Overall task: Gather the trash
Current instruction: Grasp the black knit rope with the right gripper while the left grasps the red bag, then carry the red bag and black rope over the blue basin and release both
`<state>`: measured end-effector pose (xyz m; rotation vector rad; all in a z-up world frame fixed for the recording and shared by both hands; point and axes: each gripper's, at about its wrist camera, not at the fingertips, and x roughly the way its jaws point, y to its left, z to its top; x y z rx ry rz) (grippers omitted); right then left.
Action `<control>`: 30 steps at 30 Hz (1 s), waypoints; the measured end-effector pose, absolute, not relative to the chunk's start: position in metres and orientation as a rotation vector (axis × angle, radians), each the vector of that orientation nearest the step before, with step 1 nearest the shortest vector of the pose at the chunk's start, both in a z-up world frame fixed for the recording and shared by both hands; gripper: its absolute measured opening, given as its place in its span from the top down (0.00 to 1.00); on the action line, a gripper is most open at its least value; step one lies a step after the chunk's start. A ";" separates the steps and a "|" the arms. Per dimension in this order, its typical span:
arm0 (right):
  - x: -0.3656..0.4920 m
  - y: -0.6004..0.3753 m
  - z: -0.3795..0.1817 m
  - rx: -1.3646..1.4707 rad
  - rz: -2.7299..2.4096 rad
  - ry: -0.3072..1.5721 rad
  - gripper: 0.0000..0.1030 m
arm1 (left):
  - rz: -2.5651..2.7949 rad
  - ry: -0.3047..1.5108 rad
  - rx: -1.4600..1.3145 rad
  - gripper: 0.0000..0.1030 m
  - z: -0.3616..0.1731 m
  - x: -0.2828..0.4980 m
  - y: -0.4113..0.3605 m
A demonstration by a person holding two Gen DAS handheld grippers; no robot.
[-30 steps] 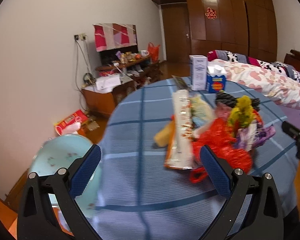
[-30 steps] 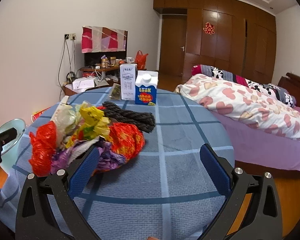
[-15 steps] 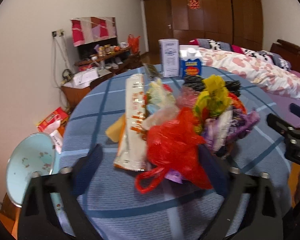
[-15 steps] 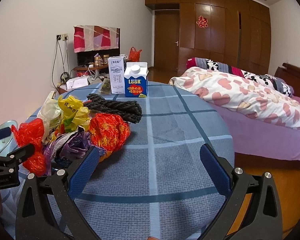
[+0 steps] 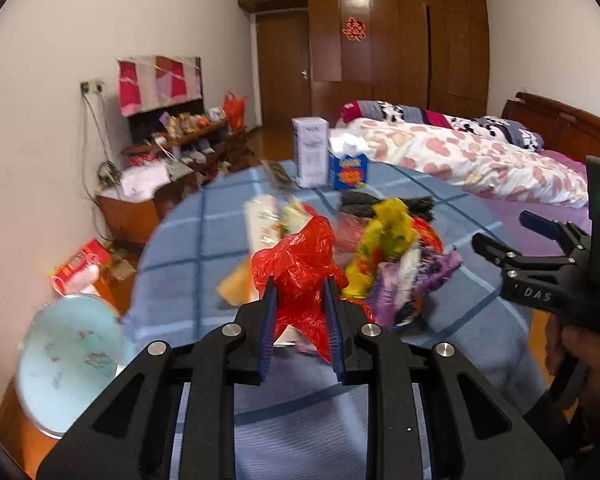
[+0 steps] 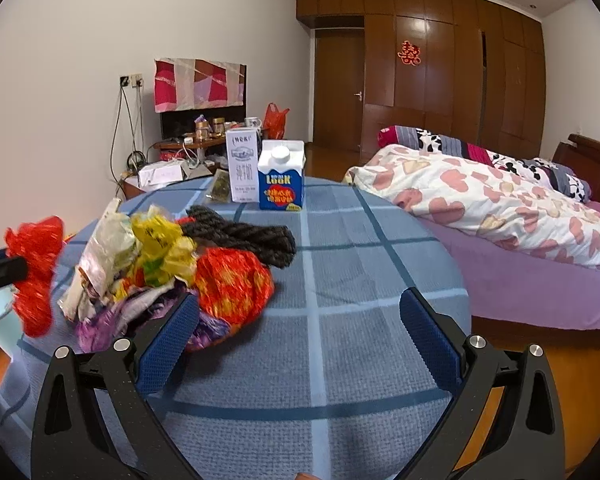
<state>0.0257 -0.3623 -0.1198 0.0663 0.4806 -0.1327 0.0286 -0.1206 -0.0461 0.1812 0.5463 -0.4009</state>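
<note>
My left gripper [image 5: 300, 300] is shut on a red plastic bag [image 5: 300, 272] and holds it raised over the near edge of the round table; the bag also shows in the right wrist view [image 6: 34, 276]. A pile of crumpled wrappers and bags [image 5: 396, 256] lies on the blue checked tablecloth [image 5: 204, 232]; in the right wrist view the pile [image 6: 168, 264] includes an orange foil bag [image 6: 232, 280] and a black rope [image 6: 244, 236]. My right gripper [image 6: 300, 336] is open and empty, just right of the pile; it also shows in the left wrist view [image 5: 512, 240].
A white carton [image 6: 242, 170] and a blue milk carton [image 6: 281, 178] stand at the table's far side. A pale blue bin [image 5: 68, 356] stands on the floor left of the table. A bed [image 6: 500, 216] is on the right, a cluttered low cabinet [image 5: 168, 168] by the left wall.
My left gripper moved in to the pile, shut on the red plastic bag and lifted it. My right gripper drifted slightly toward the pile and stayed open.
</note>
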 end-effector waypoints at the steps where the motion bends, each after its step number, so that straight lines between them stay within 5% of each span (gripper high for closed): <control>1: 0.027 -0.361 -0.118 0.064 -0.130 0.477 0.04 | -0.384 0.538 0.191 0.78 -0.044 0.026 -0.115; 15: 0.121 -0.373 -0.117 0.018 -0.101 0.597 0.08 | -0.140 0.550 0.193 0.78 -0.050 0.075 -0.045; 19: 0.142 -0.377 -0.127 0.022 -0.058 0.668 0.22 | -0.158 0.564 0.206 0.78 -0.054 0.075 -0.052; 21: 0.148 -0.375 -0.131 0.020 -0.019 0.698 0.41 | -0.166 0.568 0.211 0.78 -0.058 0.073 -0.053; 23: 0.151 -0.372 -0.134 0.031 0.037 0.730 0.88 | -0.175 0.570 0.214 0.78 -0.057 0.075 -0.054; 30: 0.136 -0.363 -0.114 0.024 0.030 0.653 0.94 | -0.170 0.546 0.228 0.78 -0.050 0.066 -0.048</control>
